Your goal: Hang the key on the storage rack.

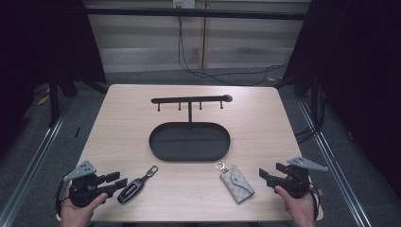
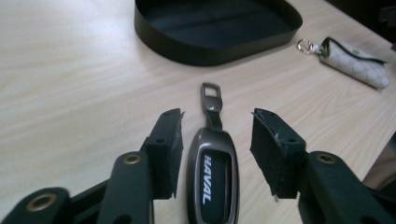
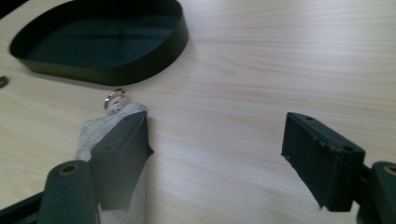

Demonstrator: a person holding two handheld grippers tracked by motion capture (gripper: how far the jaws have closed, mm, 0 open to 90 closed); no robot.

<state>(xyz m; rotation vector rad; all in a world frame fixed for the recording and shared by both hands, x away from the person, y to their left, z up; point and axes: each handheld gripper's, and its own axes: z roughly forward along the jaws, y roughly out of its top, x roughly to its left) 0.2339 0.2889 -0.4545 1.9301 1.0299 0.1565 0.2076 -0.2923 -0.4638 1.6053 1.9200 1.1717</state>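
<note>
Nearest the lens in the left gripper view is the car key fob (image 2: 212, 179), lying flat on the table (image 1: 118, 123) between the jaws of the left gripper (image 2: 215, 154); the jaws are spread, a gap on each side of the fob, pads not touching it. In the high view the left gripper (image 1: 119, 181) sits at the near left corner with the fob (image 1: 136, 185) just at its tips, strap clip (image 1: 151, 171) pointing toward the tray. The right gripper (image 3: 217, 158) is also spread with nothing between its jaws; the grey patterned key pouch (image 3: 95, 130) lies partly under its left jaw rather than in the gap, ring (image 3: 115, 99) toward the tray. In the high view the right gripper (image 1: 265, 177) is near the pouch (image 1: 237, 183) but apart from it. Judgement: very early, with the left lined up for a pick on the fob and no grasp made; the right not yet aligned. Both items lie on bare wood, the oval black tray (image 1: 156, 142) holds nothing, and all pegs of the hanger rack (image 1: 189, 100) rising behind it are free. Left to do, likely: grasp, lift, hang or drop each item. Count: two grippers, one fob, one pouch, one tray, one rack with four pegs, one table.
</note>
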